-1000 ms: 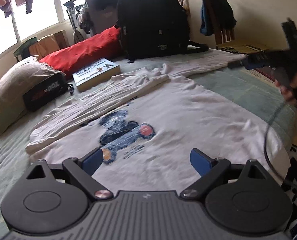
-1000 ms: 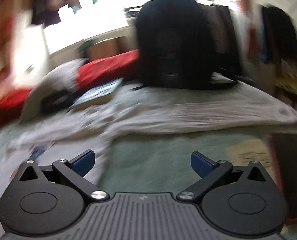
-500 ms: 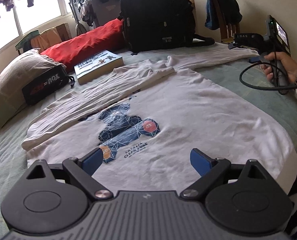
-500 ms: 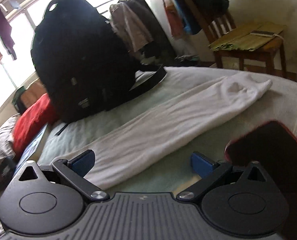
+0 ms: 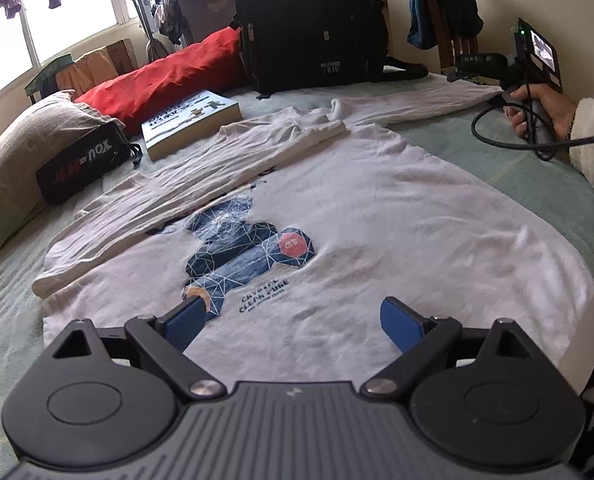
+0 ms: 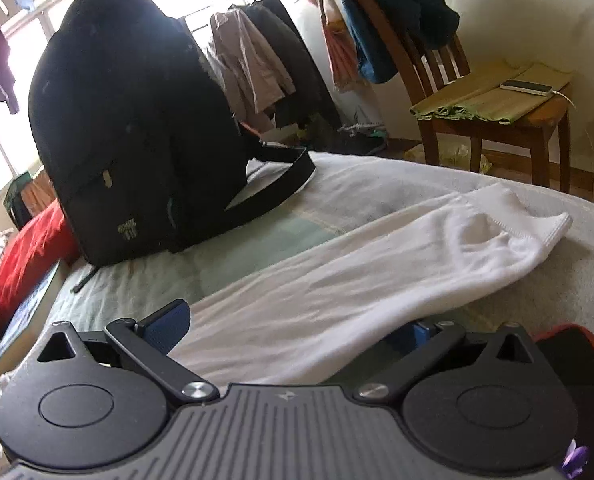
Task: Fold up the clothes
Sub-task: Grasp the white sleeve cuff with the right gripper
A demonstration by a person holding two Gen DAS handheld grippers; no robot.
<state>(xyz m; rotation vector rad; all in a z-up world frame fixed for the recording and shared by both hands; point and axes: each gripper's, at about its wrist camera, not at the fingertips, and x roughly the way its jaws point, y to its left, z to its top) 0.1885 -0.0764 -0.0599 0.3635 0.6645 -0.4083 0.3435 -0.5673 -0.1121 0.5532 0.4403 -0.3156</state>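
A white long-sleeved shirt (image 5: 377,216) with a blue bear print lies flat on the bed. Its left sleeve (image 5: 185,184) is folded across the chest. Its right sleeve (image 6: 357,280) stretches out toward the bed's edge. My left gripper (image 5: 293,316) is open and empty, low over the shirt's hem. My right gripper (image 6: 293,328) is open and straddles the outstretched sleeve, with the cloth lying between its fingers. In the left wrist view the right gripper (image 5: 481,70) is held by a hand at the sleeve's cuff.
A black backpack (image 6: 137,140) stands at the head of the bed. A book (image 5: 189,120), a red cushion (image 5: 165,80), a grey pillow (image 5: 29,152) and a black pouch (image 5: 81,164) lie at the left. A wooden chair (image 6: 489,112) stands beside the bed. A dark red-edged object (image 6: 573,364) lies by my right gripper.
My right gripper has swung right and come down over the outstretched sleeve, which now lies between its fingers. My left gripper has barely moved.
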